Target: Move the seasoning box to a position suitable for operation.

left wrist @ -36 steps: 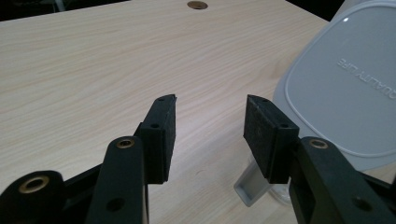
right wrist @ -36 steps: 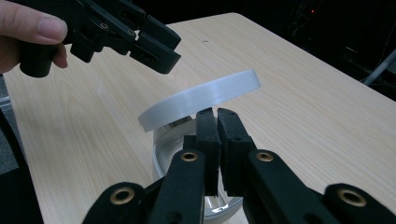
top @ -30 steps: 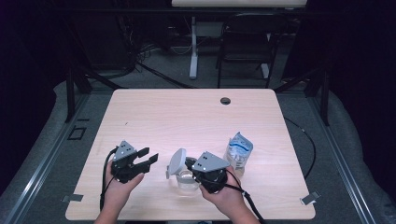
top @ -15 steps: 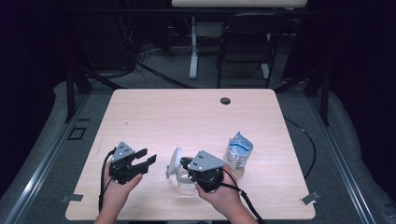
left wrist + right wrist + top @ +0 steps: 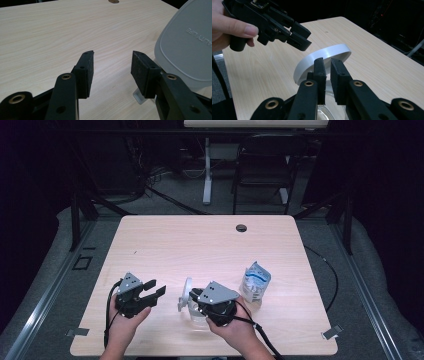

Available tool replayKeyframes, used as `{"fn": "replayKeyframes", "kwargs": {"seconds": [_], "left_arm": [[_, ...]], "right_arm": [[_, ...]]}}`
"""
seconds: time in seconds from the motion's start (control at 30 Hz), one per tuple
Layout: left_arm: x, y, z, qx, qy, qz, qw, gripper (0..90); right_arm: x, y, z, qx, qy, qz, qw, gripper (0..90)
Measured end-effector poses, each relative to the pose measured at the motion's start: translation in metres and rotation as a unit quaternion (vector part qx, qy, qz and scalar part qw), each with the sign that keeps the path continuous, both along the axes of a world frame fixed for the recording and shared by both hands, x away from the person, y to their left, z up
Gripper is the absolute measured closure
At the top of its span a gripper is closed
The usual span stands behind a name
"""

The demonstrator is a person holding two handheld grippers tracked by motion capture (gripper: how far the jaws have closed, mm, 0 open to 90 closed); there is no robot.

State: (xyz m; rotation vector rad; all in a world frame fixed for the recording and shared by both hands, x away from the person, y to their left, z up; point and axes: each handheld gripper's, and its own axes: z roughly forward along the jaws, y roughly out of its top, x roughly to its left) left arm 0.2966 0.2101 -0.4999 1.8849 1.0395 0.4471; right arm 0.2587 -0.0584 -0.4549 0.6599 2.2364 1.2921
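- White lid stands on edge near the table's front edge, between the two grippers, over a clear container partly hidden beneath the right gripper.
- Right gripper: jaws nearly together, clamped on the lid's rim; a narrow gap between the pads.
- Left gripper: jaws spread wide, holding nothing, close beside the lid's flat face but apart from it.
- Blue-and-white pouch stands upright just right of the right hand.
- Dark grommet hole at the far table edge.
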Motion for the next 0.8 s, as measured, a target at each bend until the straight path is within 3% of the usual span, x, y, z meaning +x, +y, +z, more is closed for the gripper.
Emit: {"fn": "replayKeyframes", "kwargs": {"seconds": [0.53, 0.8], "left_arm": [[0.0, 0.004, -0.001, -0.008, 0.0, 0.005, 1.0, 53.5], [0.0, 0.004, -0.001, -0.007, 0.0, 0.004, 1.0, 53.3]], "right_arm": [[0.0, 0.006, 0.001, -0.002, -0.005, 0.004, 1.0, 80.5], [0.0, -0.007, 0.002, 0.007, -0.002, -0.002, 1.0, 70.3]]}}
